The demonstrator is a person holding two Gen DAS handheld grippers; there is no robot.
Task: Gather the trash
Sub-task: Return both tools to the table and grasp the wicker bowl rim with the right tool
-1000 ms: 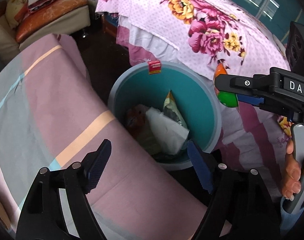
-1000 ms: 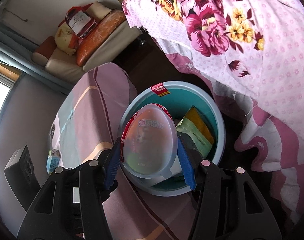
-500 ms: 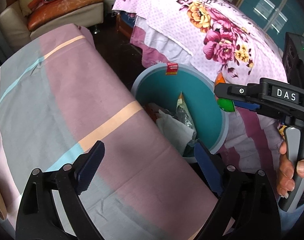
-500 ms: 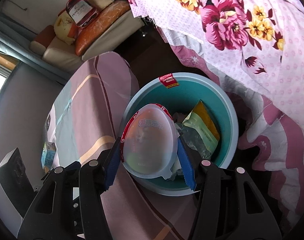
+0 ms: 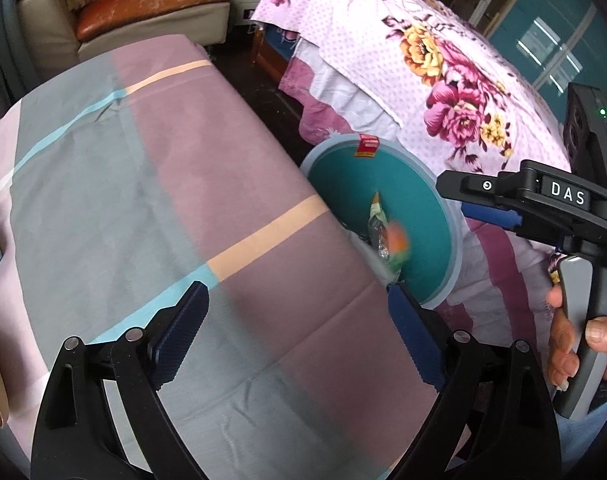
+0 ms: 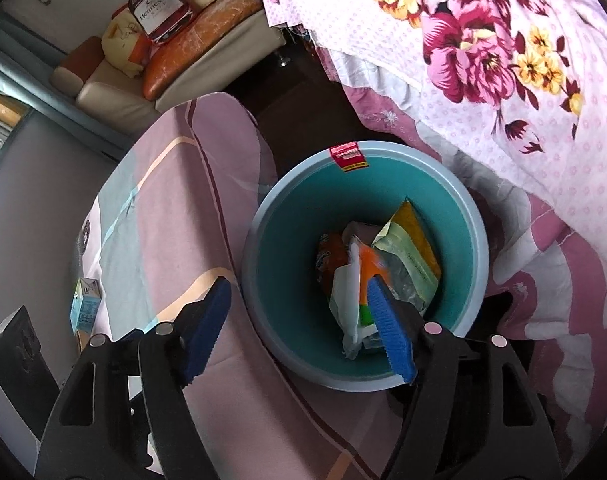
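Right now the right gripper (image 6: pixel 299 330) hangs over the teal trash bin (image 6: pixel 469 216) with its jaws spread wide and nothing between them. Inside the bin lie a green and yellow snack pouch (image 6: pixel 409 250), white paper (image 6: pixel 345 300) and a blurred orange, white and green piece (image 6: pixel 369 270) that looks caught mid-fall; from the left wrist view the same smear (image 5: pixel 395 242) shows inside the bin's mouth. What it is cannot be read through the blur.

The left gripper (image 5: pixel 299 338) is also parted and empty, hovering above the striped tablecloth (image 5: pixel 143 184), which in this stretch carries no litter. A small blue carton (image 6: pixel 85 304) stands near the table's far edge, well apart from both tools, and reads as the likely next pick, though whether it is trash I cannot tell.

To finish this release well, hold the right tool steady over the middle of the bin until the piece settles, since the bin sits tight against the hanging cloth and beside the floral bedspread (image 6: pixel 503 40); a drift toward either could send something over the rim. Keep the jaws wide while lifting straight up, so the fingertips (image 6: pixel 387 320) do not snag the paper standing tall in the bin. Only then swing back to the table.
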